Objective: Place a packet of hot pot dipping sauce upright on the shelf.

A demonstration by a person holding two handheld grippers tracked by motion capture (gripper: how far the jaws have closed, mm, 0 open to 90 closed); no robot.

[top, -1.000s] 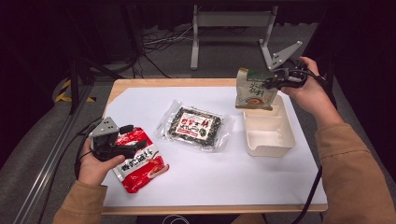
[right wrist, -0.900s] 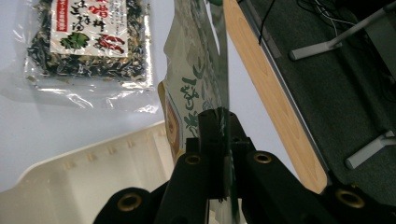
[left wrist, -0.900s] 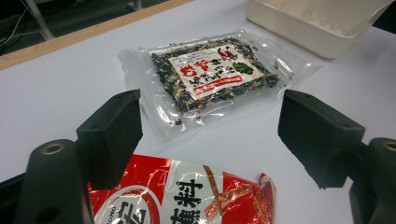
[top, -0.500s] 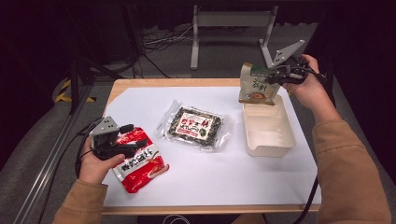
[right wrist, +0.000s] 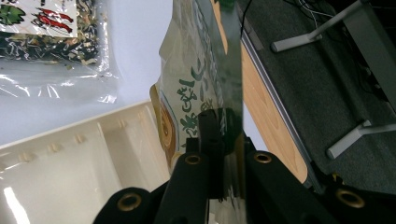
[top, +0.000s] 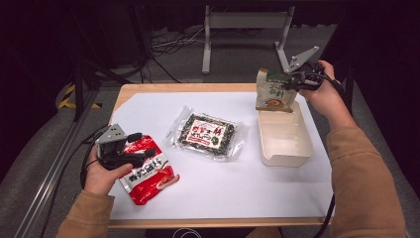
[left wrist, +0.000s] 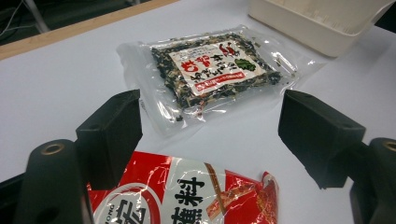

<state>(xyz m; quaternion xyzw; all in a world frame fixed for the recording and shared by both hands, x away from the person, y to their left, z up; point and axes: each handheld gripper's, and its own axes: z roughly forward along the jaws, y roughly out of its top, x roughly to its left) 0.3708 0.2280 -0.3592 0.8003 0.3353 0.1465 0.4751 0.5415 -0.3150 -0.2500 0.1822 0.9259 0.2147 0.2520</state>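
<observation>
My right gripper [right wrist: 219, 140] has its two black jaws pressed together on the upper edge of the beige snack pouch [right wrist: 201, 79], so the pouch is pinched firmly between them. In the high view the same pouch [top: 271, 90] hangs upright from this gripper [top: 295, 78], with its bottom edge over the far end of the cream plastic bin [top: 287, 151]; whether it touches the rim I cannot tell. I judge that the step in hand is to bring this pouch into the bin. The next move calls for lowering it until it sits inside the walls, and only then letting the jaws go apart, because a tall pouch released too high may fall over the rim. My left gripper [left wrist: 210, 135] has its jaws standing wide apart and holds nothing; they hover over the near end of the red noodle packet [left wrist: 187, 196], with the clear packet of dried seaweed mix [left wrist: 212, 70] beyond them on the white sheet. In the high view this gripper [top: 130, 153] rests at the left side of the table [top: 163, 88], on the upper left part of the red packet [top: 151, 173]. The right gripper view shows the pinch itself and the ribbed inner wall of the bin [right wrist: 70, 168], which the high view is too far away to show. The high view gives the whole layout: the seaweed packet [top: 208, 135] lies between the red packet and the bin.
</observation>
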